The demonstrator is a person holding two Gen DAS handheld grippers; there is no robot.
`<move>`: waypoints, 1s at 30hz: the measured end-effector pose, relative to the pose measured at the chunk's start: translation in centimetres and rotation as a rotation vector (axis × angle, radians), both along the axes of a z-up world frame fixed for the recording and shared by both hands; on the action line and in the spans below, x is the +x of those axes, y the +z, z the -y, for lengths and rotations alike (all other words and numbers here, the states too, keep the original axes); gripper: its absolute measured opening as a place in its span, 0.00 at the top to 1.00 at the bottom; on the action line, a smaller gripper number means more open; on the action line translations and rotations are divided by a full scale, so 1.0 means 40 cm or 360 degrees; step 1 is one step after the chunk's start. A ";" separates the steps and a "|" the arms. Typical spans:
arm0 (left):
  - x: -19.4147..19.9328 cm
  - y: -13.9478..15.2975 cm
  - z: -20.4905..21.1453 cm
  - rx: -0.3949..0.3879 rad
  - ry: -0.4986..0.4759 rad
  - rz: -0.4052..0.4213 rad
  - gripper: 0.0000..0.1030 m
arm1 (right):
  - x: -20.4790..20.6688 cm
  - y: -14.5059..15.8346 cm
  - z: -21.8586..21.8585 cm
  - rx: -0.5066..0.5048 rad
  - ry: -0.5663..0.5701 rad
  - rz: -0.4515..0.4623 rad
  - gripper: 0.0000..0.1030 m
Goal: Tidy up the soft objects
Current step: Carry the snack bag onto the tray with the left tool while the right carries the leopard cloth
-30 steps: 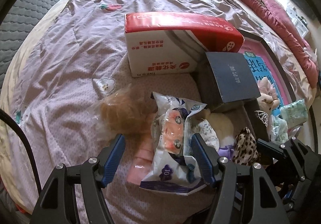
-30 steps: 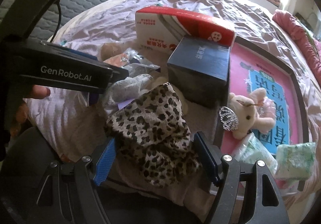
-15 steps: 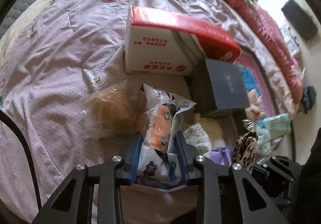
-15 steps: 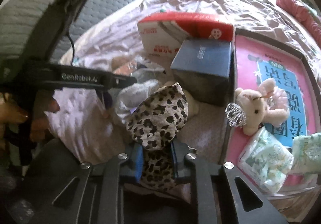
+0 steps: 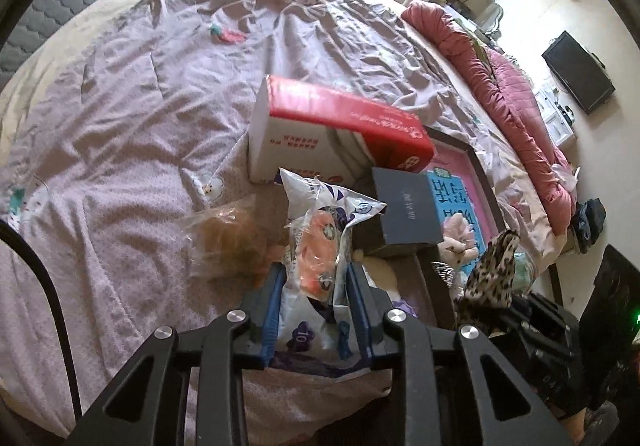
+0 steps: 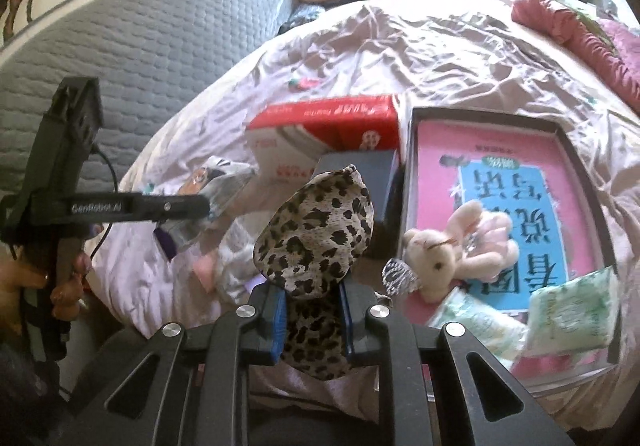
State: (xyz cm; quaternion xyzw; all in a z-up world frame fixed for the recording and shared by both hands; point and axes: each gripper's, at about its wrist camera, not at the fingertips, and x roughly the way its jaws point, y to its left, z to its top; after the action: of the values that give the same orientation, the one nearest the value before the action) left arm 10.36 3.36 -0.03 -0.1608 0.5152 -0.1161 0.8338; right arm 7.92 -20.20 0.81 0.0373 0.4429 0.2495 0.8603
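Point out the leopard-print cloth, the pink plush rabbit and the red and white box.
leopard-print cloth (image 6: pixel 316 230): right wrist view, on the bulging upper part above the pads.
pink plush rabbit (image 6: pixel 436 258): right wrist view, on its head.
red and white box (image 5: pixel 296 142): left wrist view, on the white front face.

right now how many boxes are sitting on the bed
3: a red and white carton in the middle, a dark box in front of it, and an open shallow box beside them. Others may be hidden.
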 end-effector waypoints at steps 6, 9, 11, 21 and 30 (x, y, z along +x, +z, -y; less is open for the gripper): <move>-0.011 0.051 0.042 0.0042 -0.0045 0.0068 0.70 | -0.002 0.048 0.036 0.0025 -0.0061 0.0061 0.79; -0.023 0.079 0.073 0.0044 -0.0075 0.0106 0.70 | -0.009 0.073 0.061 0.0011 -0.0087 0.0103 0.79; -0.024 0.092 0.099 0.0052 -0.0110 0.0119 0.70 | -0.012 0.091 0.090 0.0020 -0.0128 0.0123 0.79; -0.035 0.144 0.245 0.0090 -0.0254 0.0192 0.70 | -0.027 0.154 0.243 0.0039 -0.0323 0.0205 0.79; -0.040 0.147 0.358 0.0121 -0.0365 0.0198 0.70 | -0.048 0.150 0.335 0.0070 -0.0446 0.0215 0.79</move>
State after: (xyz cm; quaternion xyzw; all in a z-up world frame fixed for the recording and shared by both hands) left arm 8.77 -10.98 5.84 -0.0618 0.4814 -0.2007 0.8510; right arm 6.01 -33.60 6.81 0.1006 0.3689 0.1385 0.9136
